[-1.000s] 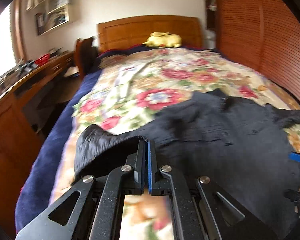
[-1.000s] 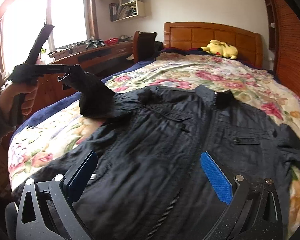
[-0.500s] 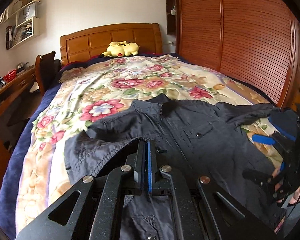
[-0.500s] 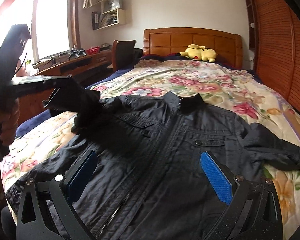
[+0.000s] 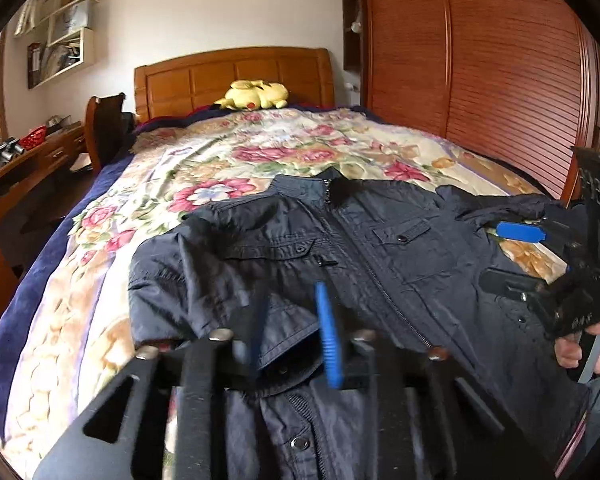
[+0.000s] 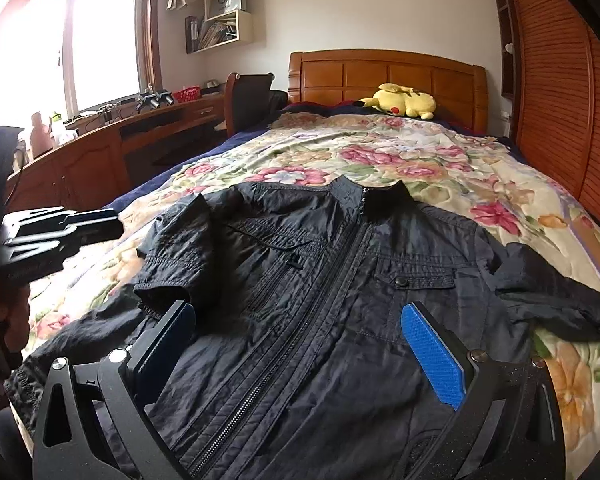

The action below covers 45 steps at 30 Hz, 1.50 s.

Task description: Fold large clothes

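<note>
A black jacket lay front-up on the floral bedspread, zipped, collar toward 12 o'clock, 1 sleeve folded over its body at 9 o'clock. The left gripper hovered over that folded sleeve, its jaws opening, pads clear of the cloth. The right gripper stood spread wide above the jacket's hem, pinching nothing. A yellow plush toy rested at 12 o'clock.
</note>
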Tool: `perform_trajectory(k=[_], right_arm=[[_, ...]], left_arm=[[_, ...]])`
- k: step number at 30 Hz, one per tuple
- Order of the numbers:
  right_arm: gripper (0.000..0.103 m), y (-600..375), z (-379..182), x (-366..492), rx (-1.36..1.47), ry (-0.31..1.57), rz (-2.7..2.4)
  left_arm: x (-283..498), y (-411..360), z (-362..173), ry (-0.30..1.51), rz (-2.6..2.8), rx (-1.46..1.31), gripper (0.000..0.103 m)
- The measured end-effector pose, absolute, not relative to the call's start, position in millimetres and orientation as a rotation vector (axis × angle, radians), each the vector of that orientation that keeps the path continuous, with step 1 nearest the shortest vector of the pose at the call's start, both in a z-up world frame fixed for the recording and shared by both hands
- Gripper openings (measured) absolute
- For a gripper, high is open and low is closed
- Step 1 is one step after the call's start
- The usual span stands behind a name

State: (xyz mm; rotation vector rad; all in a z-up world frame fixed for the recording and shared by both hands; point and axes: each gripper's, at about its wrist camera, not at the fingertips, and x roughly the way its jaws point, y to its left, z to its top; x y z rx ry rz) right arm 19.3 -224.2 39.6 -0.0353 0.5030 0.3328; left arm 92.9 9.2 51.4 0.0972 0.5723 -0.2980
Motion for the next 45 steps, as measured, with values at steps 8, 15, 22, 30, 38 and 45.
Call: perform_trajectory(k=[8, 15, 22, 30, 38, 45], right_arm=[[0.102, -217.8, 37.5, 33.9, -0.024, 0.521, 0.379], [0.099, -206.8, 36.4, 32.3, -0.035, 0.514, 0.415], [0.093, -174.7, 47.1, 32.5, -0.074, 0.503, 0.451], [0.083, -104.7, 48.0, 53.4, -0.229, 0.536, 0.516], [0.077, -63.5, 15.5, 98.9, -0.292, 0.682, 0.569], [0.073, -51.3, -21.2, 122.0, -0.334, 0.786, 0.570]], left_arm=[[73.6, 43.7, 24.2, 0.568, -0.254, 0.022, 0.081], [69.9, 76.1, 20.6, 0.569, -0.210, 0.010, 0.086], [64.8, 114.7, 16.9, 0.560, -0.162, -0.013, 0.088], [61.9, 136.6, 14.7, 0.553, -0.117, 0.010, 0.090], [58.0, 157.6, 17.3, 0.544, -0.109, -0.028, 0.098], [57.8, 167.6, 18.5, 0.537, -0.105, -0.053, 0.101]])
